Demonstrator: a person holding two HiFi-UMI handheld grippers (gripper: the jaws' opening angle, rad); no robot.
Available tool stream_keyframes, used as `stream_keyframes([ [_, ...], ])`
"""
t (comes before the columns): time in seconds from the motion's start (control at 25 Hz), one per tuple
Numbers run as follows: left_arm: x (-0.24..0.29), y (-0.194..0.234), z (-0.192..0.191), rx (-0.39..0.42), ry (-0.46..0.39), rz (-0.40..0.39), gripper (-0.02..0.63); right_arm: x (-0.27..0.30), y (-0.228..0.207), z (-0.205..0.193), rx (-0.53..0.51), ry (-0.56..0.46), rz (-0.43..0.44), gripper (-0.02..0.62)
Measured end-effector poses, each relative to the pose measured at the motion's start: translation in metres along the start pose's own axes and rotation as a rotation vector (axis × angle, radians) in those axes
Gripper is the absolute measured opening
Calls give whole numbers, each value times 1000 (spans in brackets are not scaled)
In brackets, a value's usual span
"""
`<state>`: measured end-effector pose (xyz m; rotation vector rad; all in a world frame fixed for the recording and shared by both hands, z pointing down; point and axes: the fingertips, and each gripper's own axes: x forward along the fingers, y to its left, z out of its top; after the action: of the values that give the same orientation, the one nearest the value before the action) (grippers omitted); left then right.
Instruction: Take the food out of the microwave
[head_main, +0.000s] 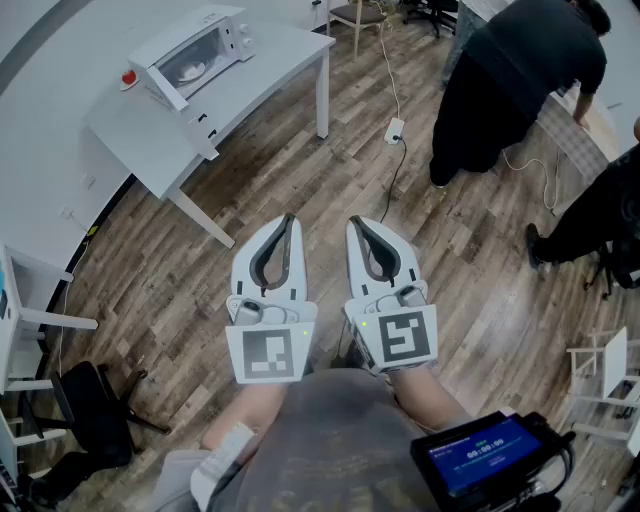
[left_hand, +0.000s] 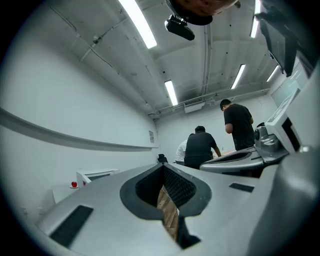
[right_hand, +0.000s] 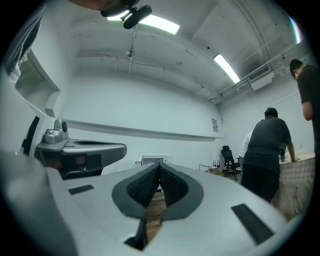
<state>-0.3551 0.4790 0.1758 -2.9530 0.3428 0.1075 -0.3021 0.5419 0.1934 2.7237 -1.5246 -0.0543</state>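
Nearest the lens, a black device with a lit blue screen (head_main: 480, 458) is seen at the near right, beside the grey-clad torso of the person (head_main: 330, 440) by whom both tongs are held. The left gripper (head_main: 288, 218) and the right gripper (head_main: 355, 220) are held side by side and level, close to the body, above a wood-plank floor (head_main: 300, 170). Both are clenched at the tips, and nothing is caught between the ribbed pads of either; only floor is glimpsed through the slit behind them.

Well apart from them, at the far left, a white microwave (head_main: 195, 52) is set on a white table (head_main: 270, 50). A pale dish (head_main: 192, 68), taken to be the food, is seen inside it. A small red object (head_main: 128, 78) is placed just left of the oven; whether the door is fully open cannot be told.

A white power strip (head_main: 396, 130) with its cable is laid on the floor beyond the grippers. At the far right, two people in dark clothes (head_main: 520, 80) are bent over another table. A black chair (head_main: 90, 410) is parked at the near left.
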Motion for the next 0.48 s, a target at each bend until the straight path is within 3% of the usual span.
stream_keyframes([
  [0.48,28,-26,-5,2,31,19,8,4,-32,-10,12,-14,39,8],
])
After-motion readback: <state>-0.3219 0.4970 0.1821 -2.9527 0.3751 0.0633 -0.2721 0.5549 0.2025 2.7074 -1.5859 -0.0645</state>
